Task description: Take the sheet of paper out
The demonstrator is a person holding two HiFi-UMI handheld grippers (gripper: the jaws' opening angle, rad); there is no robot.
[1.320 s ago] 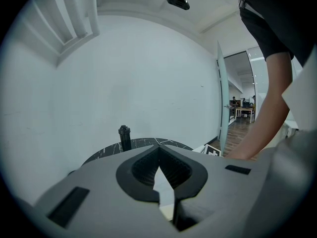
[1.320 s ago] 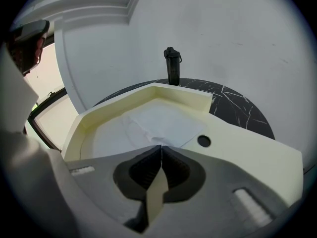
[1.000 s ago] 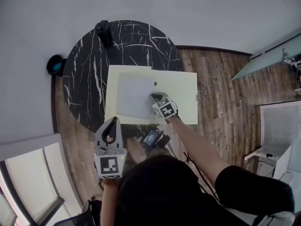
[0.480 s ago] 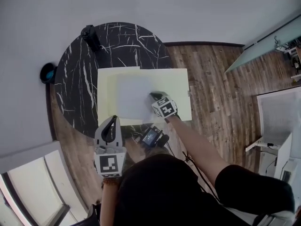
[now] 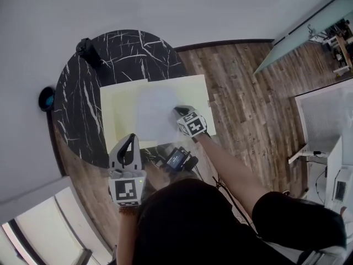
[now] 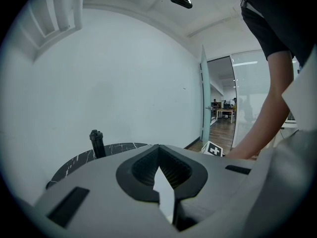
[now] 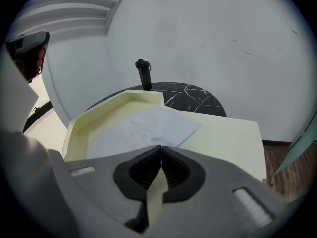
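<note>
The person's left grey two-jaw gripper (image 5: pixel 130 138) is held low and close to the body. Its marker cube (image 5: pixel 127 192) faces the head camera, and its jaws are pressed together with nothing between them. The right grey two-jaw gripper (image 5: pixel 178 111) reaches forward on a bare, outstretched forearm (image 5: pixel 226 167) below a short black sleeve (image 5: pixel 292 217). Its jaws are closed tip to tip on the near edge of a white sheet of paper (image 5: pixel 157 115).

Right gripper (image 7: pixel 161 147) pinching the paper's (image 7: pixel 148 127) near edge.
Jaws meet on the white sheet, which lies in an open pale-yellow folder (image 7: pixel 225 138); behind it a black bottle (image 7: pixel 144 74) stands on the dark marbled table (image 7: pixel 194 97), near a white wall (image 7: pixel 213 38).
</note>
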